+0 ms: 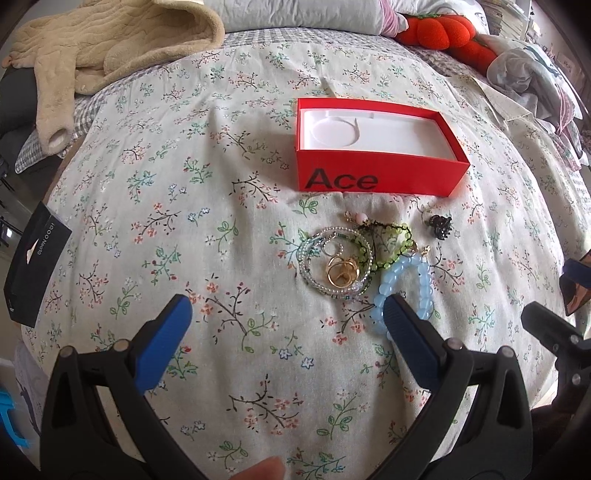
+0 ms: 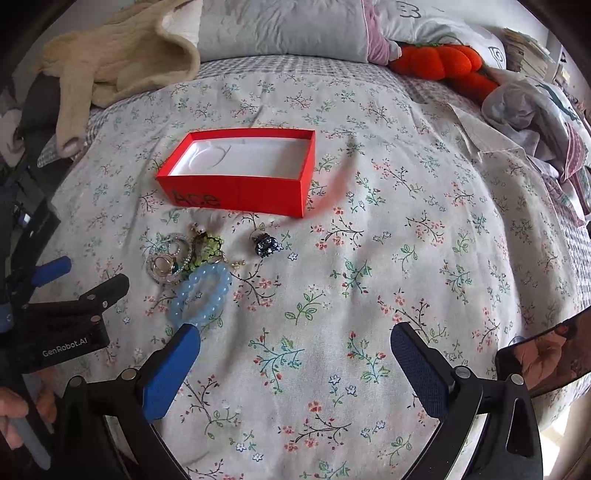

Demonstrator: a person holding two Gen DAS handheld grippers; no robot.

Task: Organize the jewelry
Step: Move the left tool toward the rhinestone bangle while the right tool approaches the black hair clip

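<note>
An open red box (image 1: 373,173) marked "Ace", with an empty white lining, sits on the floral bedspread; it also shows in the right wrist view (image 2: 236,194). In front of it lies a jewelry heap: a light blue bead bracelet (image 1: 419,271) (image 2: 218,275), a clear bead strand (image 1: 314,273) (image 2: 157,271), gold rings (image 1: 341,271), a green bead bracelet (image 1: 391,242) (image 2: 208,245) and a dark hair clip (image 1: 439,223) (image 2: 266,245). My left gripper (image 1: 286,308) is open, its right fingertip over the blue bracelet's edge. My right gripper (image 2: 295,338) is open and empty, to the right of the heap.
A black phone box (image 1: 35,266) lies at the bed's left edge. A beige fleece garment (image 1: 110,48), pillows (image 2: 280,26) and an orange plush toy (image 1: 443,31) lie at the back. Crumpled clothes (image 2: 535,107) are at the right. A dark glossy object (image 2: 543,354) is near the right gripper.
</note>
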